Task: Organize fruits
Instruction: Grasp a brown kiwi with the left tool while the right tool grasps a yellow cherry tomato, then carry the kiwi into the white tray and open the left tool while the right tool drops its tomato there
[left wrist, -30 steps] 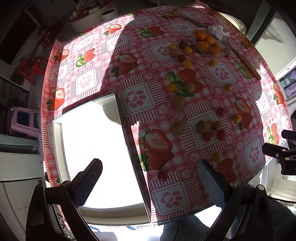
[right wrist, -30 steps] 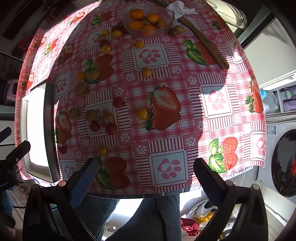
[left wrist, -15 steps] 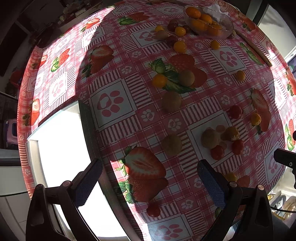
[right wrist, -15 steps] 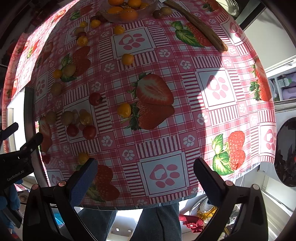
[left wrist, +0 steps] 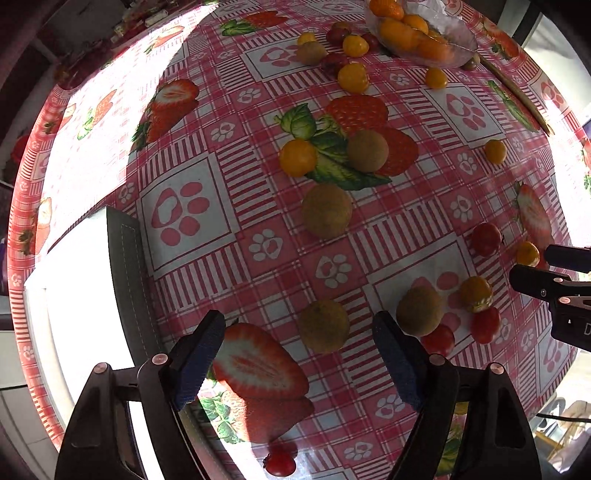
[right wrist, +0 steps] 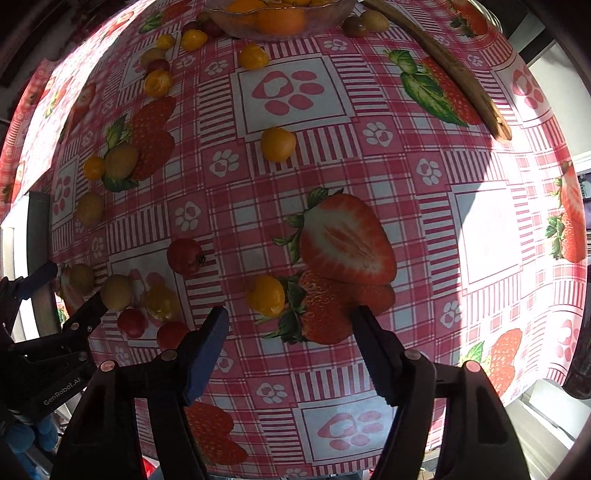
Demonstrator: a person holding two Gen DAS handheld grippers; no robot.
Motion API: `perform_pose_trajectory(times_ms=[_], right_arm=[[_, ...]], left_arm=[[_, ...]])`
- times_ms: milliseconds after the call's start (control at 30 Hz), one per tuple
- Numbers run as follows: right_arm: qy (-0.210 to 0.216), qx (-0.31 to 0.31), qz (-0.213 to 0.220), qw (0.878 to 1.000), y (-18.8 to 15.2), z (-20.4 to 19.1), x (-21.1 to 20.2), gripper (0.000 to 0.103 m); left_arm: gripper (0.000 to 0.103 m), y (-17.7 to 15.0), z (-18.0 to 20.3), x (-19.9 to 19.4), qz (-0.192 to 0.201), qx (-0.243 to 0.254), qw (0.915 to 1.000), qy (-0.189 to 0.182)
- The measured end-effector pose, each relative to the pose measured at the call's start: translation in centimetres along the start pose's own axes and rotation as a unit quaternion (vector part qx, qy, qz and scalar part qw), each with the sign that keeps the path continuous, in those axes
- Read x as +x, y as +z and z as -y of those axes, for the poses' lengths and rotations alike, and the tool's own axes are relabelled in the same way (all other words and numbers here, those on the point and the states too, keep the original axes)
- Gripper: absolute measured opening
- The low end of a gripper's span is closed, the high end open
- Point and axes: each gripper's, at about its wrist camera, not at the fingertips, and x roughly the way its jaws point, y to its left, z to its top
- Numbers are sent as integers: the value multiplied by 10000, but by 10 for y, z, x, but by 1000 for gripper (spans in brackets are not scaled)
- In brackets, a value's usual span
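Small fruits lie scattered on a strawberry-print tablecloth [left wrist: 258,206]: brown-green round ones, orange ones and red ones. My left gripper [left wrist: 299,354] is open and low over the cloth, with a brown-green fruit [left wrist: 323,325] between its fingers, just ahead of the tips. Another brown-green fruit [left wrist: 419,311] sits right of its right finger [left wrist: 397,360]. My right gripper [right wrist: 290,345] is open, with an orange fruit [right wrist: 266,295] just ahead of its jaws. A glass bowl of orange fruits [left wrist: 417,33] stands at the far side; it also shows in the right wrist view [right wrist: 277,18].
A white tray [left wrist: 81,295] with a dark rim [left wrist: 125,266] lies at the left of the table. A long wooden utensil [right wrist: 458,74] lies at the far right. The table's near edge is just below both grippers. The left gripper shows in the right wrist view [right wrist: 55,325].
Both grippers have moved forward and down toward the table. The fruits loom larger, and each gripper now has a fruit near its open jaws.
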Motion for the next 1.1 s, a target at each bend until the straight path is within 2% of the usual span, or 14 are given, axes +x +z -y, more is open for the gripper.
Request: perform_pose_trajectory(times_ms=[67,100,167,200,433,633,833,1100], right_arm=[[-148,-44,33,9999,2,-3,0,57],[-186,-70,62,9998,2,-4,-1,53],[-195,-65,110,9997,3,-5,-4,25],[-153,-26,102,9998,3,-3,-5,21],[289,195,225,9991,12,22,-24,21],[509,76,345,9981,8,17,-48,21],[622,-147,459,9969,-6,-15,-59,21],[831,-832,458,9920,-5,-96,-68,21]], left_arm=[[58,9,4,-2,-4,-56,9997,-223],[53,10,5,-3,16,-76,9994,-332],[27,10,10,-7,104,7,9992,-376],[27,10,11,-8,95,34,9991,-401],[27,3,-4,-27,53,-368,9958,-841],[27,-12,-28,-50,227,-610,9941,-871],[27,-35,-62,-65,480,-936,9911,-817],[27,-63,-124,-74,596,-1627,9832,-578]])
